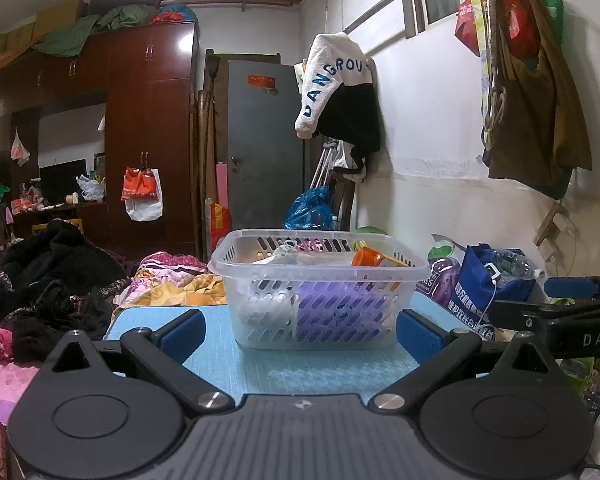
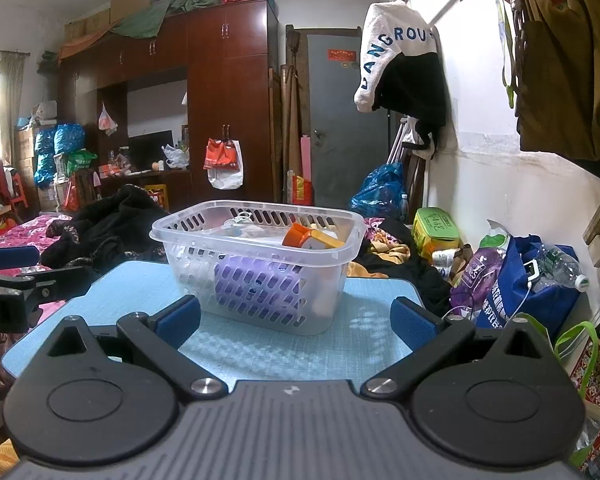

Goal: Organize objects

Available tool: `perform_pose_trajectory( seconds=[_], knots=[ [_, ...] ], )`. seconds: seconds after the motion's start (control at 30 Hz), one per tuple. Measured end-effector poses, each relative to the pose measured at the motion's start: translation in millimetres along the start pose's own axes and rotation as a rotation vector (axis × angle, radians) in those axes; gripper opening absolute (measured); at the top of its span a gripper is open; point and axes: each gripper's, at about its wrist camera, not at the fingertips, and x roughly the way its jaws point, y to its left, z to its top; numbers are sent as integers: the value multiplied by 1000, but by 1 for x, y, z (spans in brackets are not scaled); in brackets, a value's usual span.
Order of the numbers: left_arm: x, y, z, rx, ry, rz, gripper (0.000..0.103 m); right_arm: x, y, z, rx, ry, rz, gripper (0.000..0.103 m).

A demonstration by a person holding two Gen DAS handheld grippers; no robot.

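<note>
A clear slotted plastic basket stands on a light blue table. It holds a purple box, an orange-capped bottle and white items. My left gripper is open and empty, just in front of the basket. In the right wrist view the same basket with the orange-capped bottle sits on the table. My right gripper is open and empty, in front of the basket. The right gripper also shows at the right edge of the left wrist view.
A bed with black clothes and floral bedding lies left of the table. A blue bag, purple packet and green box crowd the right by the wall. A wardrobe stands behind.
</note>
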Motion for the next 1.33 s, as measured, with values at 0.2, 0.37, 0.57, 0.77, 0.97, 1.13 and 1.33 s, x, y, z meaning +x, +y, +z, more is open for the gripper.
perform_pose_trajectory(
  seconds=[0.2, 0.37, 0.57, 0.77, 0.97, 1.13, 1.33],
  knots=[
    [1, -1, 0, 1, 3, 0, 102, 0, -1, -1, -2, 1, 0, 103],
    [2, -1, 0, 1, 3, -1, 102, 0, -1, -1, -3, 0, 0, 103],
    [2, -1, -1, 2, 5, -2, 102, 1, -1, -1, -6, 1, 0, 103],
    [3, -2, -2, 4, 7, -2, 102, 1, -1, -1, -6, 2, -1, 103],
    [2, -2, -2, 4, 9, -4, 102, 1, -1, -1, -7, 2, 0, 103],
    [3, -6, -4, 27, 2, -7, 102, 2, 0, -2, -7, 3, -1, 103],
    [3, -11, -5, 30, -9, -16, 102, 2, 0, -2, -6, 3, -2, 103]
  ],
)
